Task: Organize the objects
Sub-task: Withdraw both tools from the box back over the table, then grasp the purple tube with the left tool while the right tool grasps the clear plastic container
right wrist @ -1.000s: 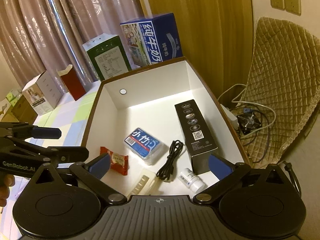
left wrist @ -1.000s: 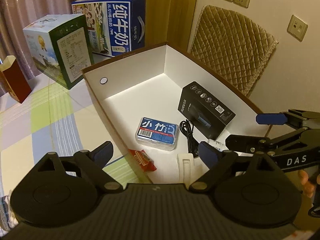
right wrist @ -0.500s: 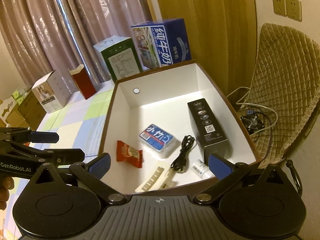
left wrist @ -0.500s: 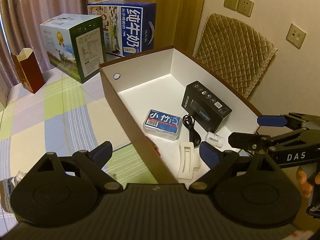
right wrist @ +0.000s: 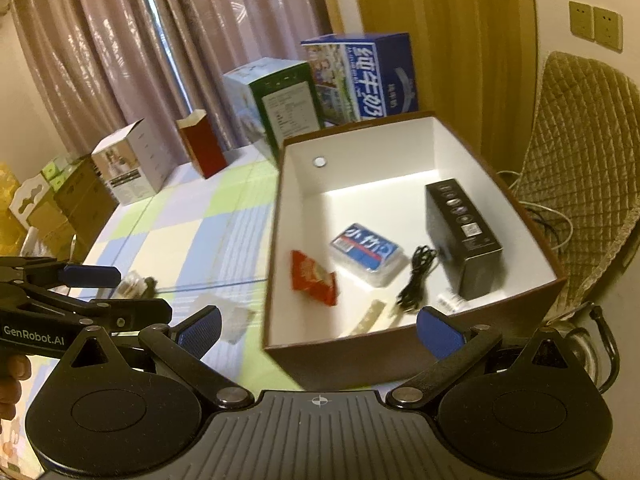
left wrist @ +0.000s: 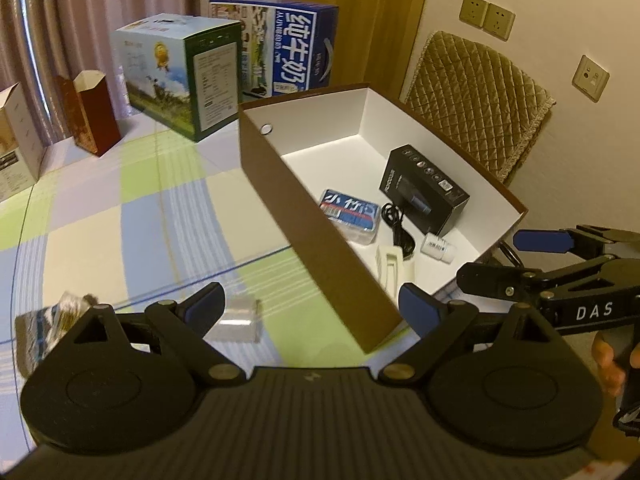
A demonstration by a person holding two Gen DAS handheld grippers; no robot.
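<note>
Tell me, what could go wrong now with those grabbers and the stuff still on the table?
The clear packet lies close under the open left gripper, and it is see-through, so a grab could miss or slip. The crinkly wrapper sits near the table edge and might get knocked off. The big box stands close by, so a swinging right gripper might bump it.

A checked bench [left wrist: 120, 208] carries a brown open box [left wrist: 320, 248], a blue carton [left wrist: 288, 52], a green carton [left wrist: 180, 76], a red-brown carton [left wrist: 94, 112] — plus a small clear packet [left wrist: 238, 320] near its front.
</note>
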